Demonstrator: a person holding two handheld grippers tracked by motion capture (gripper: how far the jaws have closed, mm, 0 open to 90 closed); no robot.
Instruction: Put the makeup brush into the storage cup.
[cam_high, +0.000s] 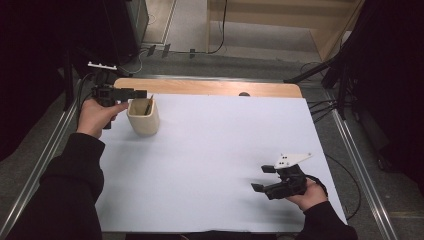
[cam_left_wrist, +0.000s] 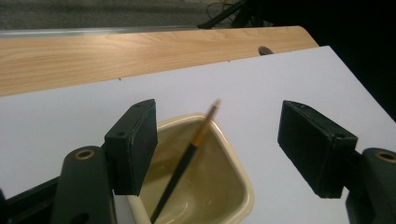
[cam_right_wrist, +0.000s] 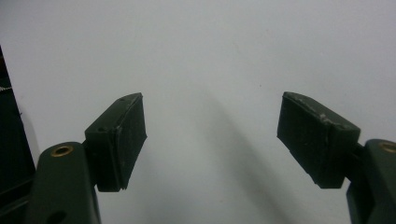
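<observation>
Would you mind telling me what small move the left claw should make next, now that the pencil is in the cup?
Probably lift the left claw up and back from the cup. Its jaws stand wide open, and the pencil leans inside the cup, free of both pads, so nothing is left to hold. The right claw rests open over the white sheet.
</observation>
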